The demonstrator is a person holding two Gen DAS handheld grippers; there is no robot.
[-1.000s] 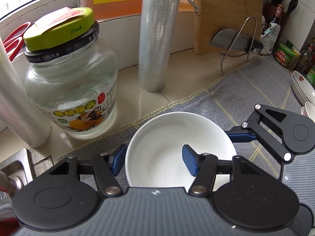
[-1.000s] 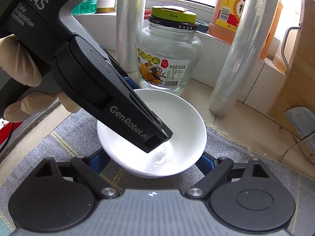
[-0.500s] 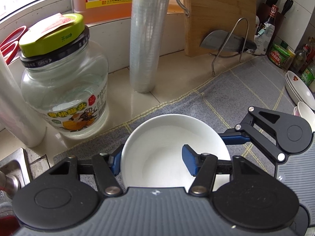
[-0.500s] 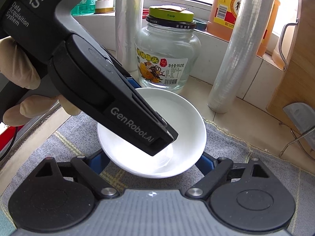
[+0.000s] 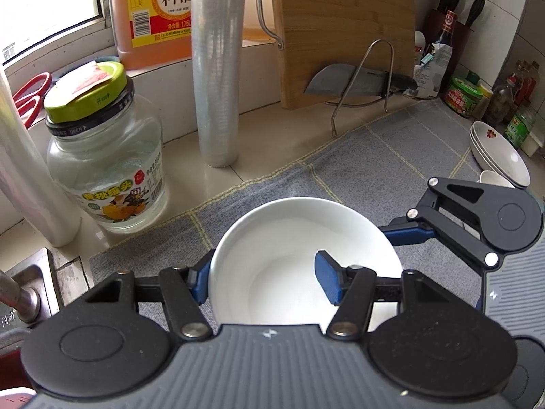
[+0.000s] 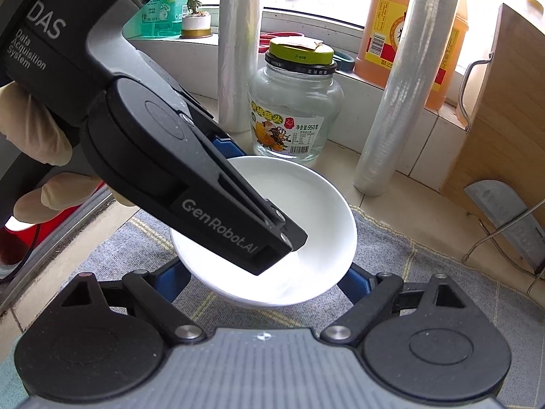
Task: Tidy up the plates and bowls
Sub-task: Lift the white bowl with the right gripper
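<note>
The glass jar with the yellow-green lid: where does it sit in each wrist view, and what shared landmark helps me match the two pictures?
Left wrist view: the glass jar stands at the left, on the bare counter beyond the grey mat, left of the white bowl.
Right wrist view: the jar stands at upper centre, just behind the bowl.
Shared landmark: the orange bottle on the window ledge behind the jar.

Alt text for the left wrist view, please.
The left gripper pinches the rim of a white bowl over a grey mat, with the right gripper at the bowl's far side. A jar stands behind.
</note>
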